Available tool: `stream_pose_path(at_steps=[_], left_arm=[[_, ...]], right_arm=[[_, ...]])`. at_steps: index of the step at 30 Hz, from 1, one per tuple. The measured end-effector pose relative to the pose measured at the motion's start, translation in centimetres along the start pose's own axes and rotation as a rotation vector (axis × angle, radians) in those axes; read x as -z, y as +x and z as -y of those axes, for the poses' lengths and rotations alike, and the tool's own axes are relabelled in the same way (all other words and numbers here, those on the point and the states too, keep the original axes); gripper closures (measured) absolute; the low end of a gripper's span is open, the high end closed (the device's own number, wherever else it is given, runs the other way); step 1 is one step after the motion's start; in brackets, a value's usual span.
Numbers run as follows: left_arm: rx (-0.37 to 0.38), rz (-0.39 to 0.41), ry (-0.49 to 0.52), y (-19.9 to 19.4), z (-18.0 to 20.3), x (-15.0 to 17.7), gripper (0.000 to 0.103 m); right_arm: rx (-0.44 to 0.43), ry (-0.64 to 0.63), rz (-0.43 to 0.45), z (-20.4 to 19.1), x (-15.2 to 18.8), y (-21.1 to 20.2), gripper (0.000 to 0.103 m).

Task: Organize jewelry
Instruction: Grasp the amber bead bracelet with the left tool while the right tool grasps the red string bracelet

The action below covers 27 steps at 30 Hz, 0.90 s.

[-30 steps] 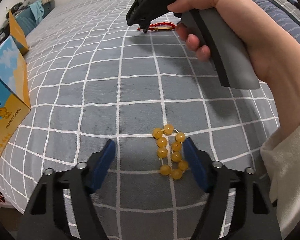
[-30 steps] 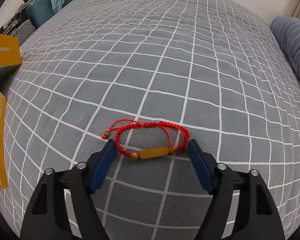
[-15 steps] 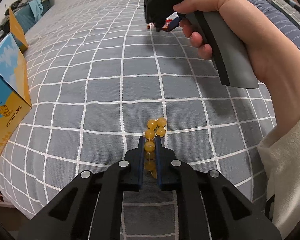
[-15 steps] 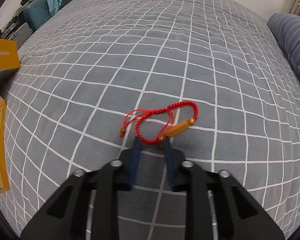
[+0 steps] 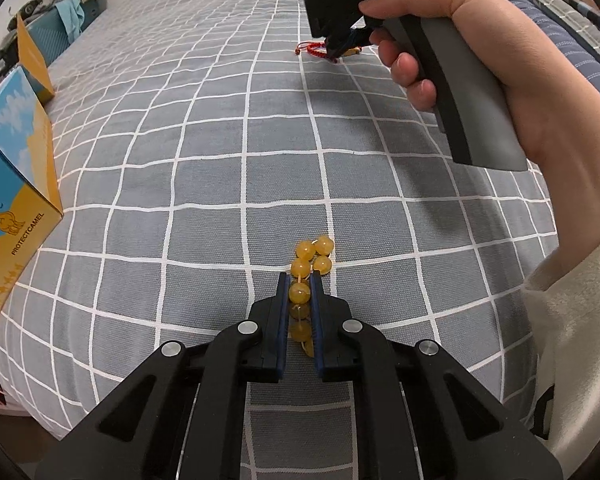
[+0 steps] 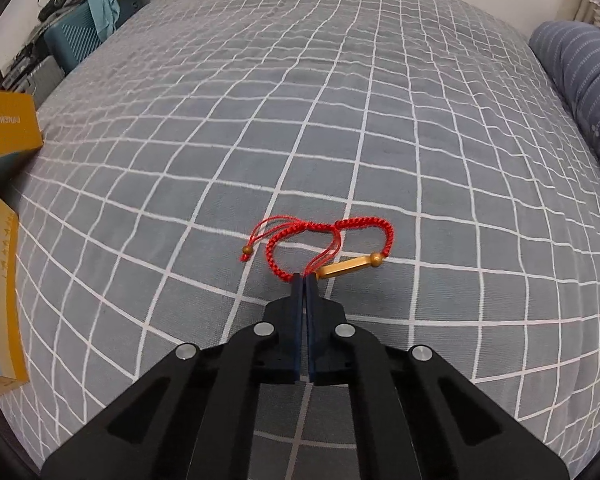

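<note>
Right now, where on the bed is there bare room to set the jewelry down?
Bare bedspread lies between the amber bead bracelet and the red cord bracelet, and beyond the red one toward the far edge. It is tighter at the left edge by the blue-and-yellow box.

Two bracelets on the bed: one of amber beads, one of red cord. Two grippers, left gripper and right gripper. Two yellow-and-blue boxes: near box, far box. One striped pillow.
</note>
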<state>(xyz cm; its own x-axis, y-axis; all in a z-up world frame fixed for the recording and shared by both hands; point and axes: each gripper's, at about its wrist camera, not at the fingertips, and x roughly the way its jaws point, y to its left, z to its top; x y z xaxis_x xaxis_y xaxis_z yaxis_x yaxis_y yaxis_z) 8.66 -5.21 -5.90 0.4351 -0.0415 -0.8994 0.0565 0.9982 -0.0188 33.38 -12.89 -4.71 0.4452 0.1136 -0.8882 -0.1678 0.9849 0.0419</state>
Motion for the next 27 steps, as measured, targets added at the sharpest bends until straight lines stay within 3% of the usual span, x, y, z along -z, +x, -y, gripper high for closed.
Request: stream_pose_path(at_steps=[11,14,17,27], left_arm=[[0.002,0.002,-0.006,0.0,0.0,-0.1,0.094],[0.001,0.004,-0.005,0.0,0.0,-0.1,0.094],[0.0,0.005,-0.003,0.0,0.0,-0.1,0.094],[0.002,0.005,-0.001,0.0,0.0,-0.2,0.094]], right_arm=[[-0.008,0.036,0.018,1.1,-0.4,-0.6,0.102],[0.001,0.072,0.01,1.5,-0.5,-0.4,0.095],[0.001,0.097,0.02,1.9,-0.6,-0.3,0.063],[0.022,0.134,0.019,2.3,-0.7,1.0,0.062]])
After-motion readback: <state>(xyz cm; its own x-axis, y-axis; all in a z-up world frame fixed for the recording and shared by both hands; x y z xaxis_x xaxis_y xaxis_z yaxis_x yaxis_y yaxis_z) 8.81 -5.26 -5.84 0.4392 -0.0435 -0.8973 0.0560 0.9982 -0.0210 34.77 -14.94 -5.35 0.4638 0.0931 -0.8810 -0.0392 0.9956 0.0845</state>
